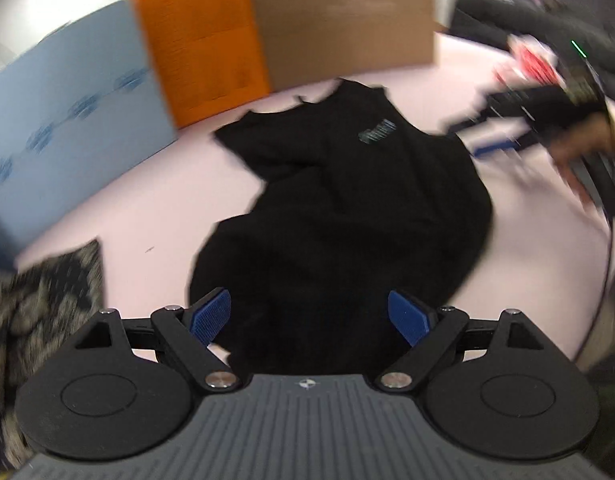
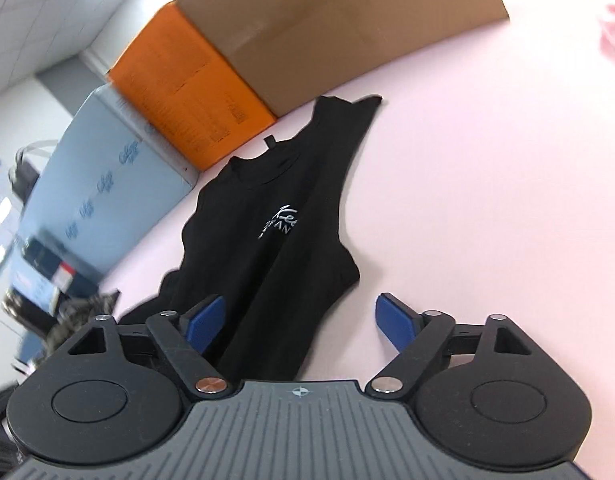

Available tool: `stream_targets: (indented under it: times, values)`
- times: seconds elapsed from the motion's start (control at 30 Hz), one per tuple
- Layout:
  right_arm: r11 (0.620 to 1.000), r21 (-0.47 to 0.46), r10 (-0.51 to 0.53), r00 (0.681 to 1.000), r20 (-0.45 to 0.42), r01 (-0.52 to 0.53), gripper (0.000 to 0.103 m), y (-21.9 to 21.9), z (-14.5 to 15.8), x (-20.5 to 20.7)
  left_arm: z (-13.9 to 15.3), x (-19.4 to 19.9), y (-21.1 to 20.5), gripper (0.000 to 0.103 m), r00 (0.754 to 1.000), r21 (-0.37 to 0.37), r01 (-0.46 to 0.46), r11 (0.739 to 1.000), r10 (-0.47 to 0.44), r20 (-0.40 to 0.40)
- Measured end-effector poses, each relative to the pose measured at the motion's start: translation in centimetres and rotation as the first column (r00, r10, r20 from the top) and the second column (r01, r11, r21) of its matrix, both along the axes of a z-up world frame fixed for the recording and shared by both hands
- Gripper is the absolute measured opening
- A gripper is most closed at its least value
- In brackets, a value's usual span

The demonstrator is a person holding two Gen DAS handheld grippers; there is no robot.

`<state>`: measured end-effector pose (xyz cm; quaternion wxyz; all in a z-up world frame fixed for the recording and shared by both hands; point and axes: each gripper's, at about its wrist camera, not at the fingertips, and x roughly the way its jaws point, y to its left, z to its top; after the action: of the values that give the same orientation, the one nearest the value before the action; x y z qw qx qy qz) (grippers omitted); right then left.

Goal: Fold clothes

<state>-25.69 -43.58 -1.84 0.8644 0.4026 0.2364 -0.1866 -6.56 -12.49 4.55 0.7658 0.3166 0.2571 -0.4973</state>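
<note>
Spread across the middle of the pale pink tabletop (image 2: 487, 168): one black T-shirt (image 2: 283, 216), front up, collar far, hem near, small white chest logo showing. Partly flat only; one sleeve lying out to the far right, the left side rumpled and bunched. Looks light, soft and limp, so likely to sag and drag rather than hold any shape; thin knit, probably easy to pinch through both layers, not slippery on this surface. Best holds by the look of it: the hem corners nearest, or the shoulder seams beside the collar, lifting both sides together to keep the fold line straight.

Left gripper (image 1: 309, 314) hovering over the near hem, blue fingers (image 1: 211, 314) spread wide, nothing between them. Right gripper (image 2: 299, 316) over the shirt's right edge, fingers (image 2: 395, 320) equally wide apart, also empty.

Count: one shirt to fold, one patterned grey garment (image 1: 43, 296) heaped at the near left, two grippers. Along the far edge, three boxes in a row: one light blue box (image 2: 103, 196), one orange box (image 2: 187, 88), one brown cardboard box (image 2: 339, 28). Far right, something red and white, too blurred to name.
</note>
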Motion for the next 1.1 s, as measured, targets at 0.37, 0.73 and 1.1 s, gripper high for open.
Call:
stream_targets:
  times: [0.37,0.73,1.1]
  values:
    - [0.991,0.084,0.101,0.995,0.002,-0.101,0.003,-5.2,0.5,1.1,3.2,-6.0,-2.1,0.004,0.988,0.019,-0.022,1.0,0.019,0.154]
    - [0.973,-0.233,-0.021,0.997,-0.071,0.004,0.013,-14.5,8.5,-1.0,11.2,-13.3,-2.1,0.098,0.941,-0.343,0.143,0.929,-0.234,-0.243]
    - [0.899,-0.085,0.432,0.901,0.03,-0.429,0.082,-5.1,2.0,-9.6,1.5,-3.8,-1.0,0.098,0.784,-0.167,-0.61,0.775,0.559,-0.268]
